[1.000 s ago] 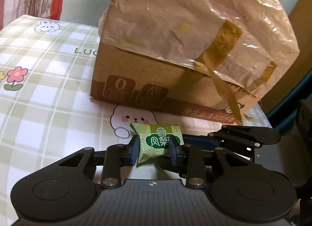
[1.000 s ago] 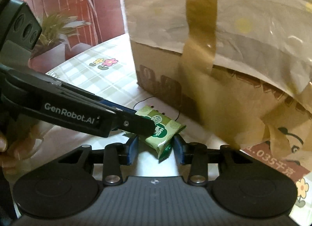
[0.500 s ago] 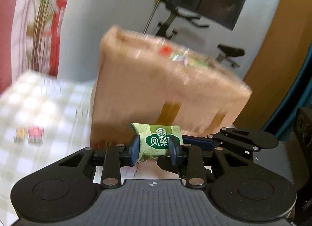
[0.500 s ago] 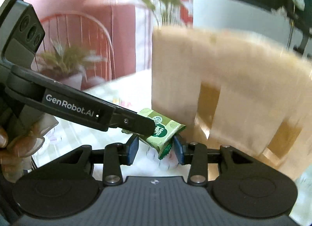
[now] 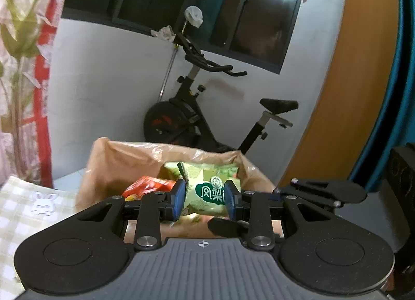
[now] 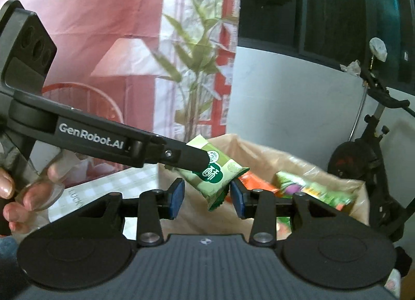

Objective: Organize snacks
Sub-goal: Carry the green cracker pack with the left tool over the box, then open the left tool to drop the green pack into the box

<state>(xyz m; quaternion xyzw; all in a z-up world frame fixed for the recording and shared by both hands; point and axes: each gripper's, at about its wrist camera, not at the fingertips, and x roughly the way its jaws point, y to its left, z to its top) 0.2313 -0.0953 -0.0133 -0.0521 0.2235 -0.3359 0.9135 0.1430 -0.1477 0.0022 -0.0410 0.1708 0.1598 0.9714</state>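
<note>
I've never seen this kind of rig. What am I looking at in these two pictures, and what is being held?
There is no robot here. A person holds a hand-held two-finger tool in each hand, and each tool carries a wide-angle camera looking along its fingers. The black shape at the bottom of each picture is the tool itself.

One picture looks out from the left tool. Its blue pads clamp a green packet from both sides, above an open box that already holds other snacks. The box stands on a checked cloth.

The other picture looks out from the right tool. The same packet's end hangs between its pads, but a gap shows on one side, so it does not seem to clamp. The long black arm at the left is the left tool, with the person's hand holding it.
</note>
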